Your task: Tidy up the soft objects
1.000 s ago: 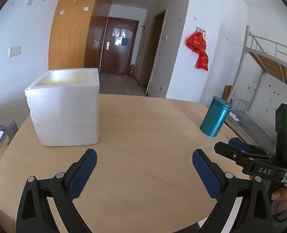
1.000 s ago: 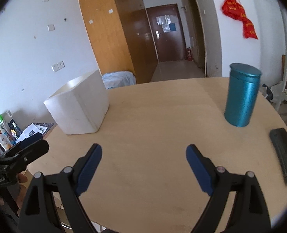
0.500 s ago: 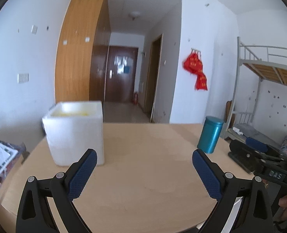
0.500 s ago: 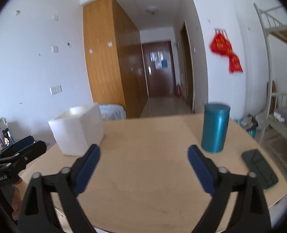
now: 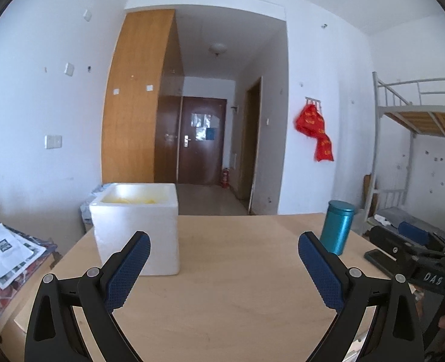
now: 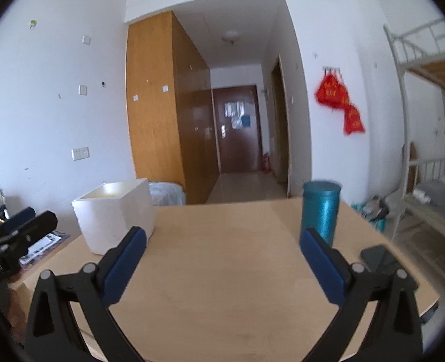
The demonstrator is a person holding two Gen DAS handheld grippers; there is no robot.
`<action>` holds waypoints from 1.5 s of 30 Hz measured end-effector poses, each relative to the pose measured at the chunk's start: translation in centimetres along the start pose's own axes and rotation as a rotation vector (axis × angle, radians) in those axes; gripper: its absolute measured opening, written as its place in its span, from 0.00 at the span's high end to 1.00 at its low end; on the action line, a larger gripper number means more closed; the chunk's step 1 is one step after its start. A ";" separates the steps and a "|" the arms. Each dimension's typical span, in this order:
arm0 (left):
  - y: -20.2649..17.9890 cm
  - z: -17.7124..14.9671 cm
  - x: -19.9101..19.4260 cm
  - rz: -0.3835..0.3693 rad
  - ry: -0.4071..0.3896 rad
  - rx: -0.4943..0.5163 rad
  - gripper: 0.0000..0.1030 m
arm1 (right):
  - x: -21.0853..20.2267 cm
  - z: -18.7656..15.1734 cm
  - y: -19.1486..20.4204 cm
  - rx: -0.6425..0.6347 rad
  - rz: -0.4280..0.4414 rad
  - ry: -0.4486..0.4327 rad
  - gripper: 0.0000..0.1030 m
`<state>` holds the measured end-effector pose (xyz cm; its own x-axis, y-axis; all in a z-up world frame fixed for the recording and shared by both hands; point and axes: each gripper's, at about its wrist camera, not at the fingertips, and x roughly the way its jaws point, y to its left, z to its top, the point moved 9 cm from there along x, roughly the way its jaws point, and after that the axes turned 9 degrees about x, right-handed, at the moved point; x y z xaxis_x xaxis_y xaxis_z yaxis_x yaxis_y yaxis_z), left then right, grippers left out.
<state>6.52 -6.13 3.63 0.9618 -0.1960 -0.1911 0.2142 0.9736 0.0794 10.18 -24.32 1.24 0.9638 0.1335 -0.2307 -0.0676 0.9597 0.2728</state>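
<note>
A white foam box [image 5: 136,226] stands on the left of the wooden table [image 5: 237,295], open at the top with something yellow inside; it also shows in the right wrist view [image 6: 114,215]. My left gripper [image 5: 224,267] is open and empty, held above the table's near edge, short of the box. My right gripper [image 6: 222,264] is open and empty over the near middle of the table [image 6: 222,271]. Each gripper shows at the edge of the other's view: the right one [image 5: 415,256], the left one [image 6: 14,235].
A teal metal canister [image 5: 337,230] stands at the table's right, also in the right wrist view [image 6: 321,211]. A dark phone [image 6: 379,258] lies near the right edge. Newspapers [image 5: 5,253] lie on a low surface to the left. A bunk bed [image 5: 418,138] stands at the right.
Both grippers have pulled back and tilted up from the table. The box and canister now look smaller and farther. Both stay open and empty.
</note>
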 end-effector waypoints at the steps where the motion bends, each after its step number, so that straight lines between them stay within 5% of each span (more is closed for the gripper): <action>1: 0.0 -0.2 0.1 -0.005 0.008 -0.005 0.04 | 0.0 -0.1 0.1 -0.005 0.002 0.001 0.00; 45: 0.3 -0.3 0.6 0.001 0.035 -0.016 0.04 | 0.5 -0.8 0.4 -0.031 -0.027 0.026 0.00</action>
<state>7.16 -5.92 3.23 0.9554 -0.1912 -0.2250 0.2103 0.9755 0.0642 10.40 -23.65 0.52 0.9583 0.1136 -0.2622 -0.0500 0.9701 0.2375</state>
